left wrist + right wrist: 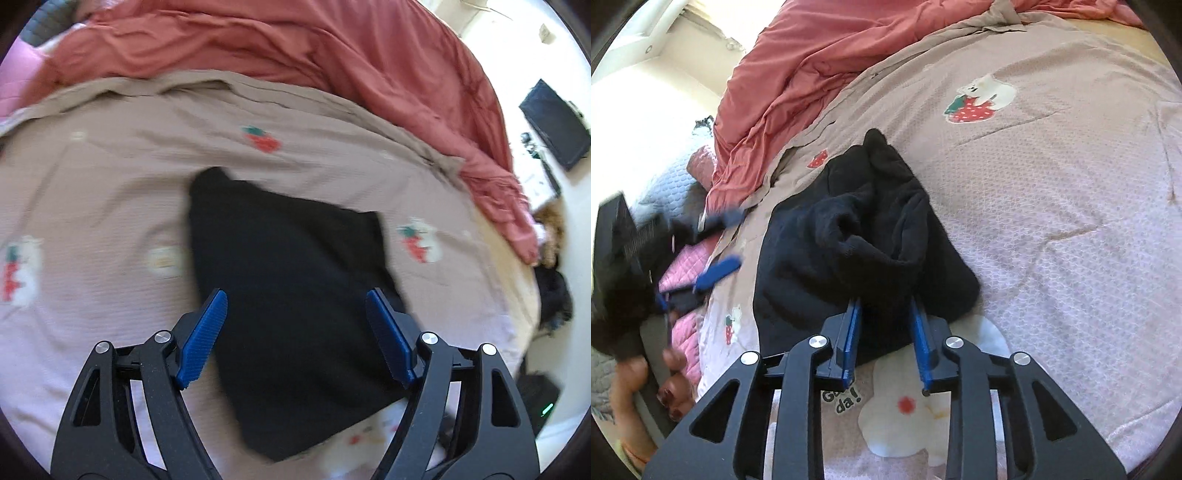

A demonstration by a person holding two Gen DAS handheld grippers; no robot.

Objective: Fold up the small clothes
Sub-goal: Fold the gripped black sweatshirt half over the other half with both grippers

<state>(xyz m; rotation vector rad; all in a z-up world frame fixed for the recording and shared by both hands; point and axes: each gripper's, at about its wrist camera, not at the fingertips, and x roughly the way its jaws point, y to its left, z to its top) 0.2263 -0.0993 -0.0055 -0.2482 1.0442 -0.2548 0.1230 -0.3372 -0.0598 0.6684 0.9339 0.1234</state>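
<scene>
Nearest, left wrist view: left gripper [295, 332] with jaws spread wide, nothing between the blue pads [202, 338], poised above the near part of a black garment [291, 295] without touching it. Same gripper seen from the right wrist view at the left edge [718, 243], blurred, jaws apart, with part of the hand [635, 376] that carries it below.

Nearest, right wrist view: right gripper [886, 328] with jaws narrow but not closed, straddling the near edge of the black garment [857, 236]; fabric between the blue pads [851, 336], no visible pinch, judged loose or just let go.

Middle ground: garment lying on the bed, on a mauve-grey quilt cover [110, 184] printed with strawberries and bears [979, 99]. From the left, a flat, roughly four-sided dark panel; from the right, a raised, rumpled ridge with an open pocket of cloth on top. Judged partly folded: one fold probably laid over, top layer not smoothed, edges not squared. Probably left to do: flattening the ridge, perhaps a further fold, then setting aside.

Far ground: rust-red duvet [295, 48] bunched along the far side of the bed; floor and dark objects beyond the bed edge.

Hard to make out: kind of garment, since no sleeve, leg or waistband reads clearly in the black cloth; layer count within the fold; near hem, covered by the right gripper; left wrist view smeared by motion throughout; any further clothes awaiting folding, none identifiable.
</scene>
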